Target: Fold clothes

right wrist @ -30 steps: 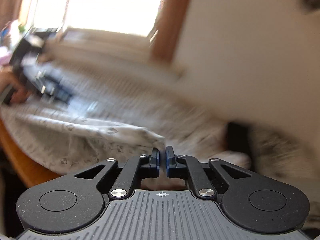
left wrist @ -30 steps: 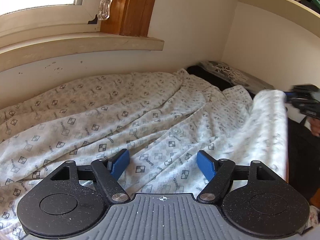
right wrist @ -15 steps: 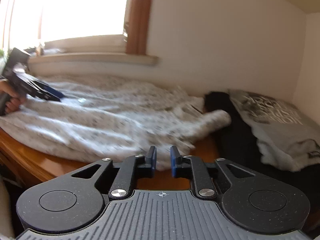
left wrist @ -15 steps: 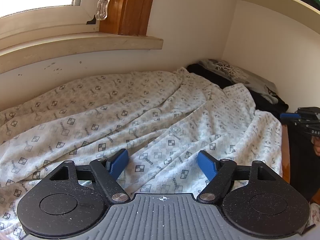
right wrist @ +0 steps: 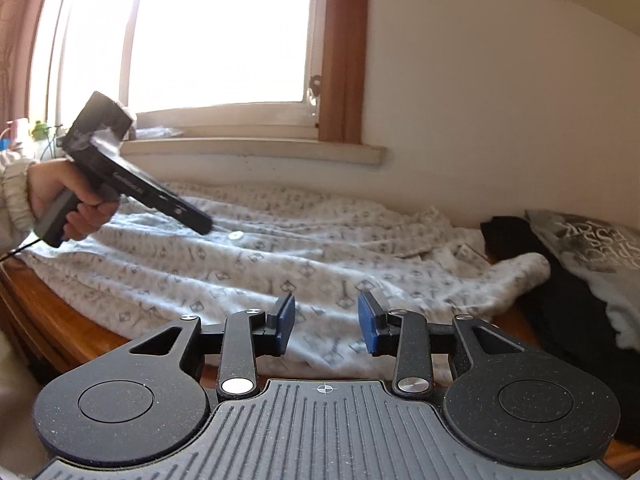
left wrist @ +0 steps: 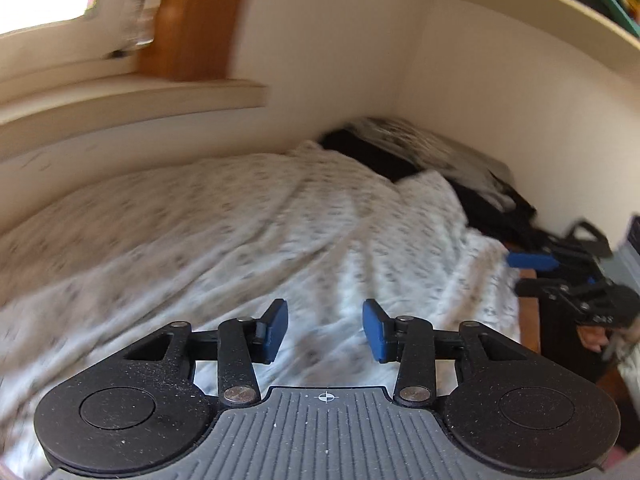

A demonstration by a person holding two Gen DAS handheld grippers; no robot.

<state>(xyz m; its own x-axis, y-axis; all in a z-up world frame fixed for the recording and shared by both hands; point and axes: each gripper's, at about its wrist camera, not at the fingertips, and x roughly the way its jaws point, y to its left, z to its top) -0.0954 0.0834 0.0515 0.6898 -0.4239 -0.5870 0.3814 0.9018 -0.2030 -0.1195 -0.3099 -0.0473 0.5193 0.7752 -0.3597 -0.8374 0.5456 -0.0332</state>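
Note:
A white garment with a small dark print [left wrist: 240,232] lies spread and rumpled over a wooden table [right wrist: 52,320]. My left gripper [left wrist: 325,328] hovers over its near part. Its jaws are closing, and the blue pads stand apart with only cloth beneath them. In the right wrist view, a hand holds this left gripper [right wrist: 202,225] with its tip low over the garment [right wrist: 280,264]. My right gripper [right wrist: 326,322] is at the garment's near edge. Its jaws are opening and nothing is between the pads. The left wrist view shows this right gripper [left wrist: 528,274] beside the cloth's right edge.
Folded clothes lie against the corner wall at the back right: a grey printed piece [right wrist: 580,248] on a black one [right wrist: 560,308]. A window sill [right wrist: 256,148] juts out above the table's far side. A shelf with books [left wrist: 520,12] hangs overhead.
The right gripper's jaws have gone from shut to apart, and it has sunk to the garment's near edge. The raised cloth edge now lies flat. The left gripper's jaws have narrowed and it has shifted.

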